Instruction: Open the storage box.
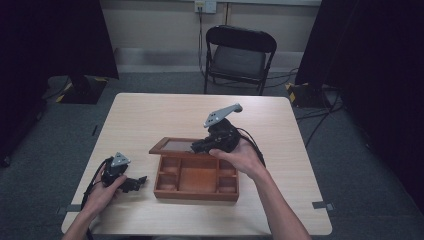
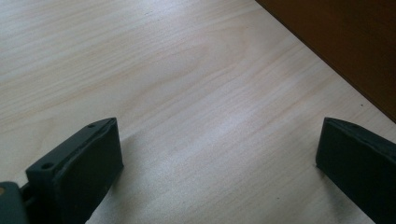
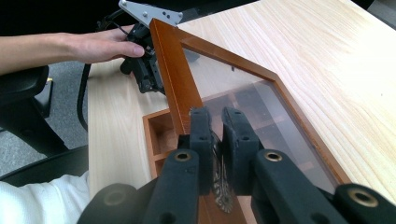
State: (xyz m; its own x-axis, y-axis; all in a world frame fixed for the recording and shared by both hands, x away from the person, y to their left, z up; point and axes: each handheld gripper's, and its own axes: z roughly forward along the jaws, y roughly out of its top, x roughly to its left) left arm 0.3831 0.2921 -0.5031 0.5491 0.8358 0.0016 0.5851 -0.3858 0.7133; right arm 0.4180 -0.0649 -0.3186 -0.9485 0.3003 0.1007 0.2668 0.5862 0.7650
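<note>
Both tool (image 3: 215, 122) jaws on lid (image 3: 173, 70)

Box (image 1: 196, 192) is reddish-brown wood with a smooth satin varnish; its lid (image 3: 173, 79) has the same wooden frame around a clear glossy pane. Table (image 1: 150, 115) is pale wood-grain laminate, smooth and matt. Right gripper (image 3: 219, 122) jaws look like matt black plastic, left gripper (image 2: 219, 154) pads likewise, its top plate (image 3: 149, 12) bare grey metal.
</note>
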